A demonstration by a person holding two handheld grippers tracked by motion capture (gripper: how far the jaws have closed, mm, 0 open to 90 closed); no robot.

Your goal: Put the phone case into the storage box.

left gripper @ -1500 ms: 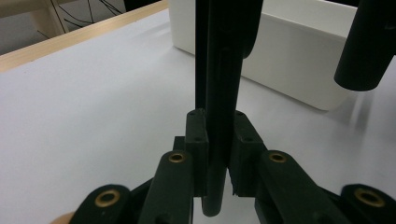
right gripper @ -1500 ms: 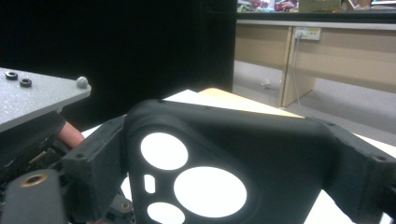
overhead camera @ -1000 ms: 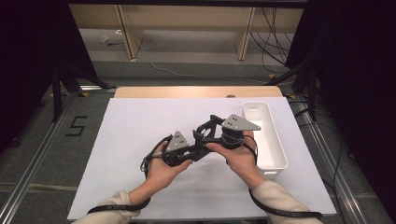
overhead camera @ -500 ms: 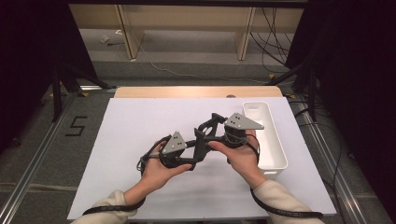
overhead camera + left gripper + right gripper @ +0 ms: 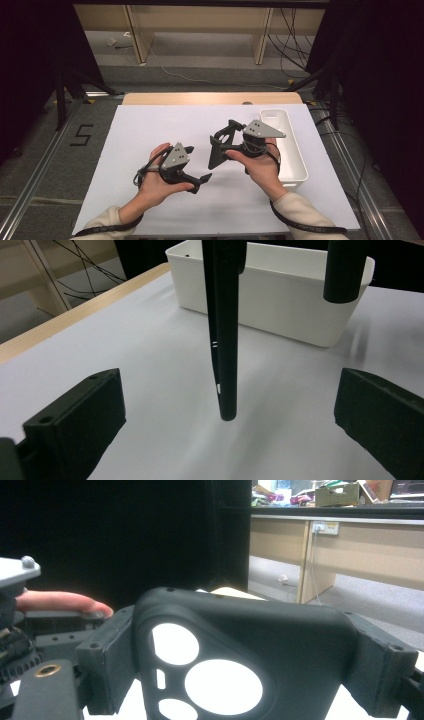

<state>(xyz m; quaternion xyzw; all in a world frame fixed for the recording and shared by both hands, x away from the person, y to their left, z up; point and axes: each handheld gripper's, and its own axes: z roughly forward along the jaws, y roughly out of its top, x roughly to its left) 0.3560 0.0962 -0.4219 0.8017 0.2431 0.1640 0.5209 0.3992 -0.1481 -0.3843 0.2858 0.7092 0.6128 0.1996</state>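
Apart now, right gripper (image 5: 220, 145) clamps the phone case (image 5: 240, 650); "5" (image 5: 83, 135) marks floor.

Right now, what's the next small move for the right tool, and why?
Probably swing the right tool sideways toward the white bin beside it. It is shut on the black phone case, which hangs clear of the table, and the left tool stands open and apart from the case, so nothing else holds it.

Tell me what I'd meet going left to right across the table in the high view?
Left hand → left gripper → phone case → right gripper → bin.
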